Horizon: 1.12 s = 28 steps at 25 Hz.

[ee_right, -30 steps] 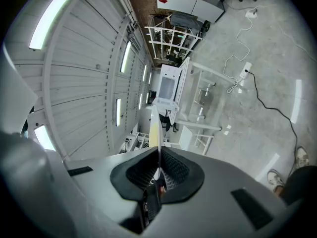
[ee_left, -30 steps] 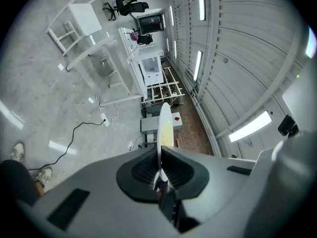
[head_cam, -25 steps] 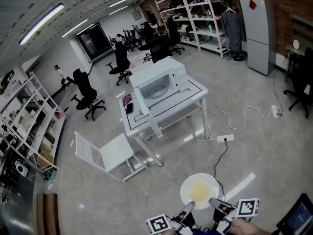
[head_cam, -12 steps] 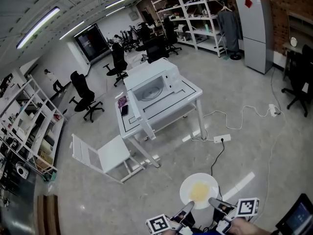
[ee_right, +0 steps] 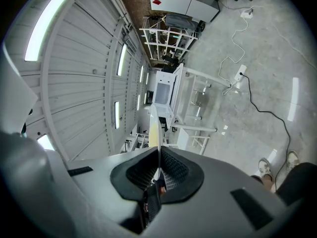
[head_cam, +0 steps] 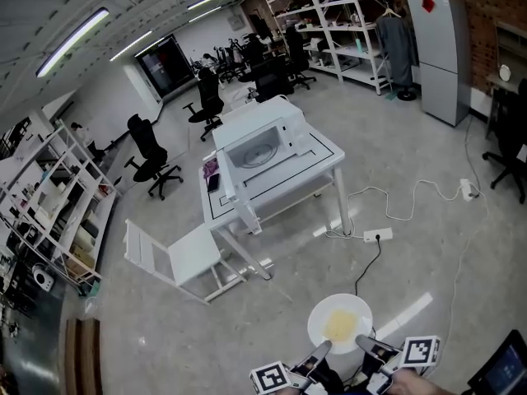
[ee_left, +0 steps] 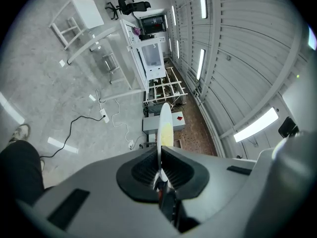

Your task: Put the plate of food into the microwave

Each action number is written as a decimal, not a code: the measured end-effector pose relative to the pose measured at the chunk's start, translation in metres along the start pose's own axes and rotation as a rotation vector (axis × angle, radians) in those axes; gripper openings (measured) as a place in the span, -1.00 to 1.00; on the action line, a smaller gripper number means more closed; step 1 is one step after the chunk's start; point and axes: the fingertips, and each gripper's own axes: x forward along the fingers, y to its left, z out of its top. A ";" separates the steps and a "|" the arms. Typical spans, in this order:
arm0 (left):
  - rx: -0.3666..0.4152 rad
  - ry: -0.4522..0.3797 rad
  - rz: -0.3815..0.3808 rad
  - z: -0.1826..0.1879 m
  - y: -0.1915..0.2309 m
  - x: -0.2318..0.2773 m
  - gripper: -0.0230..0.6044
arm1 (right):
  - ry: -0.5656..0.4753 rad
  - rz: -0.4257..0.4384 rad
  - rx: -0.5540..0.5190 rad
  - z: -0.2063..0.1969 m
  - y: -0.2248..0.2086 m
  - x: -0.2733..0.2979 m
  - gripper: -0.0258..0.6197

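**Carrying the plate toward the microwave**

Head view: the plate (head_cam: 340, 323), with yellow food (head_cam: 338, 326) on it, is held over the floor well short of the microwave (head_cam: 263, 142), which stands open-fronted on the worktop (head_cam: 323, 164).

Left gripper view: the left gripper (ee_left: 159, 158) is clamped on the plate's rim, seen edge-on.

Right gripper view: the right gripper (ee_right: 158, 165) is pinched nearly closed on the rim opposite.

This looks like the carrying step. Next, walk to the microwave, keeping the plate level.

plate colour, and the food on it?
White plate, pale yellow food; clearest in the head view.
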 end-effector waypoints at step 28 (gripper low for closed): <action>-0.043 0.059 0.010 0.173 0.009 0.124 -0.88 | 0.007 -0.109 -0.017 0.151 -0.038 0.145 -0.88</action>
